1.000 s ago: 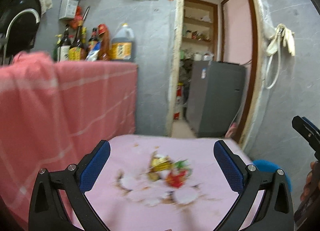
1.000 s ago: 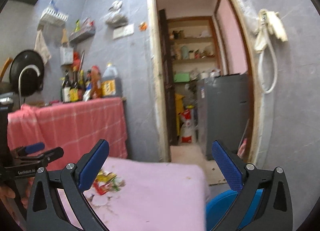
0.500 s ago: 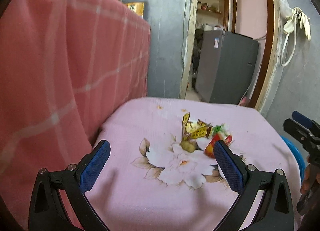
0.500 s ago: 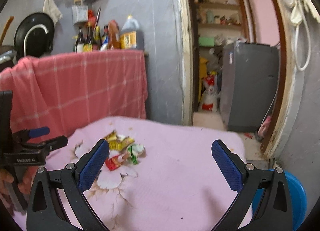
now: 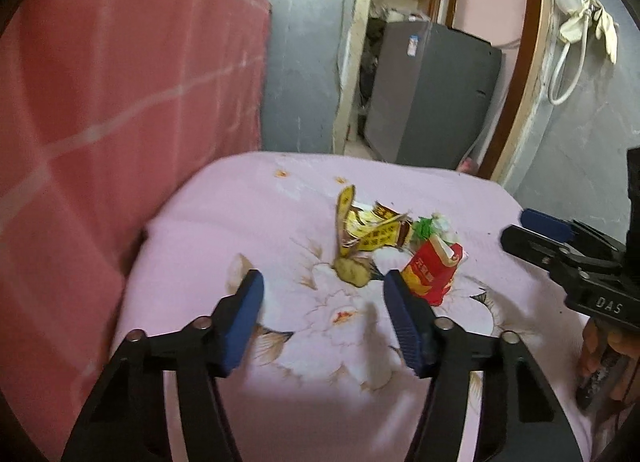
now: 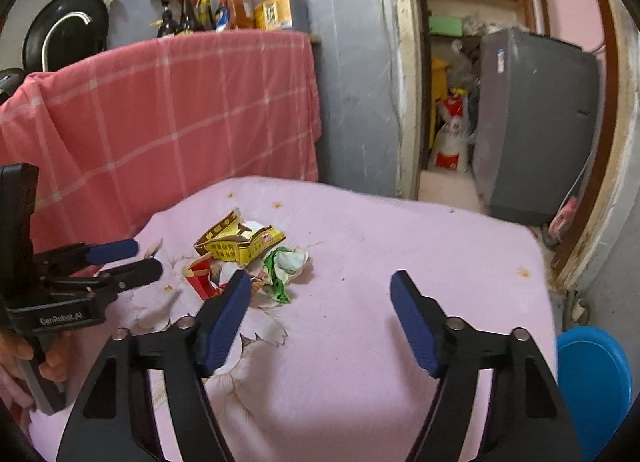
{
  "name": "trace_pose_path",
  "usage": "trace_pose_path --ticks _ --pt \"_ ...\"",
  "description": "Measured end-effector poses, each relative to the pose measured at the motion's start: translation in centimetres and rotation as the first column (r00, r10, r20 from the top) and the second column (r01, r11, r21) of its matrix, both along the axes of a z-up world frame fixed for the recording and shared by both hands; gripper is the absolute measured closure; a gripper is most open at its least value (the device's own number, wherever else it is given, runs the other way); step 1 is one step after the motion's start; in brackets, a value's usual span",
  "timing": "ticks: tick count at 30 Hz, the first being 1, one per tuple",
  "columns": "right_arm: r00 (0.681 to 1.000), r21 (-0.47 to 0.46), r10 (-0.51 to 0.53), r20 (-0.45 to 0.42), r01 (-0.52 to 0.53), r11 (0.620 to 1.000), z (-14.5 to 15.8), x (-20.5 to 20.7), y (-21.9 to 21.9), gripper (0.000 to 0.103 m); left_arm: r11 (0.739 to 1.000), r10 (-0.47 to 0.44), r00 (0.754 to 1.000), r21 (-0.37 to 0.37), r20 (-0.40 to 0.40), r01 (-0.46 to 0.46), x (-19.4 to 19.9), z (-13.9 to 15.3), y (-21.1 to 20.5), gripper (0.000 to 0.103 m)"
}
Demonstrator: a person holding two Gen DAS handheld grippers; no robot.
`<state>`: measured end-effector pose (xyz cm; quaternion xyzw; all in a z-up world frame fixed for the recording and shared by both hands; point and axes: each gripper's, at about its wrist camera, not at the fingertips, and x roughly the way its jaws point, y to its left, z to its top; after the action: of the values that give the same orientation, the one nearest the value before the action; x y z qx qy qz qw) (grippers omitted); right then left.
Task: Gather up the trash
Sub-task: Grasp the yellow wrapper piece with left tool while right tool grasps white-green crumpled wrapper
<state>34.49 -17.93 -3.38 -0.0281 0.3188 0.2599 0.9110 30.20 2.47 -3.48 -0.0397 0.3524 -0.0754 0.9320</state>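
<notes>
Left wrist view: left gripper (image 5: 323, 312) and right gripper (image 6: 320, 314) half-open, jaws just been closing, both empty, above trash pile (image 5: 394, 244) on pink floral cloth (image 5: 248, 206).

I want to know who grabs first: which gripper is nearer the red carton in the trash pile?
Left. The left gripper has one fingertip right beside the red carton. The right gripper sits off to its side, jaws over bare cloth.
</notes>
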Motion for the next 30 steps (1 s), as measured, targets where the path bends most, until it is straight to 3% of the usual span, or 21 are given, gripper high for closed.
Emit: trace_pose_path --ticks 2,6,12,16,19,23,27,30 --pt "1.000 -0.001 0.011 -0.025 -0.011 1.000 -0.3 0.8 0.4 0.041 1.000 -0.007 0.999 0.017 -0.033 0.007 0.9 -0.4 -0.6 0.059" --pt "0.994 0.013 0.038 -0.104 -0.037 0.999 -1.1 2.7 1.2 0.050 0.999 -0.008 0.997 0.035 -0.083 0.011 2.1 -1.2 -1.1 0.061" --pt "0.977 0.037 0.093 -0.194 -0.087 0.996 -1.9 4.3 2.4 0.053 1.000 -0.012 0.995 0.017 -0.103 0.014 3.1 -1.3 -1.0 0.061" --pt "0.965 0.054 0.103 -0.243 -0.092 0.994 -2.5 5.1 2.6 0.062 0.999 -0.033 0.992 0.013 -0.125 0.035 3.5 -1.5 -1.4 0.075" --pt "0.955 0.071 0.112 -0.276 -0.096 0.993 -2.9 5.6 2.7 0.066 0.999 -0.031 0.991 0.027 -0.131 0.035 3.7 -1.8 -1.7 0.077" --pt "0.946 0.093 0.119 -0.302 -0.095 0.991 -3.2 5.9 2.7 0.075 0.999 -0.034 0.990 0.019 -0.137 0.037 4.1 -1.9 -2.0 0.080" --pt "0.942 0.107 0.128 -0.309 -0.099 0.989 -3.3 5.9 2.7 0.090 0.999 -0.030 0.989 0.031 -0.142 0.035 4.4 -2.1 -2.1 0.083" --pt "0.948 0.103 0.122 -0.295 -0.095 0.990 -3.1 5.6 2.8 0.093 0.999 -0.024 0.991 0.039 -0.134 0.030 4.2 -1.9 -2.4 0.084"
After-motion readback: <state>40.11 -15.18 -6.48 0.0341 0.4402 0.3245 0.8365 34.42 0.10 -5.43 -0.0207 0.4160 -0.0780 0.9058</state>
